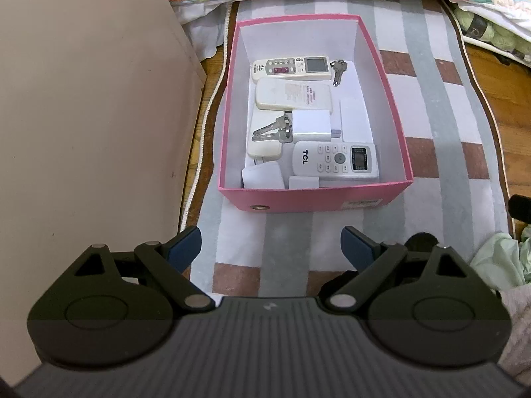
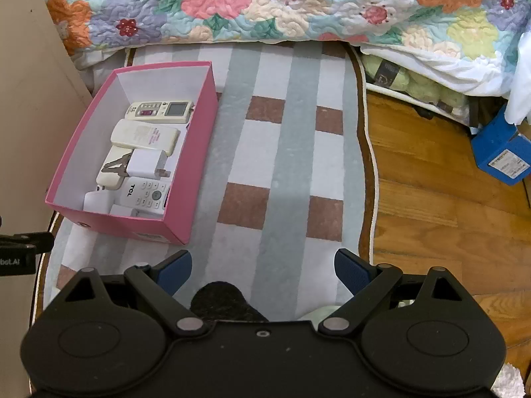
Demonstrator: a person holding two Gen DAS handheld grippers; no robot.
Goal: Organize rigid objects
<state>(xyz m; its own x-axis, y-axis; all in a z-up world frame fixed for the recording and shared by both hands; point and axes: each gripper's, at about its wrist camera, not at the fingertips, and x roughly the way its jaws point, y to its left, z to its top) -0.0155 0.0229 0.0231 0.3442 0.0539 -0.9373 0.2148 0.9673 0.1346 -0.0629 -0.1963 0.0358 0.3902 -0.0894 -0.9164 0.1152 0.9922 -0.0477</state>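
Inside, the pink box holds white remotes and keys; both tools gape empty.

I can't read the small print on the face-down remote; the box's near wall hides the white pieces behind it.

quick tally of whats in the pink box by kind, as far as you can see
In the pink box, as far as visible:
remote controls: 4
key bunches: 2
wall charger plug: 1
flat white blocks or cards, kind unclear: 3
Total: 10
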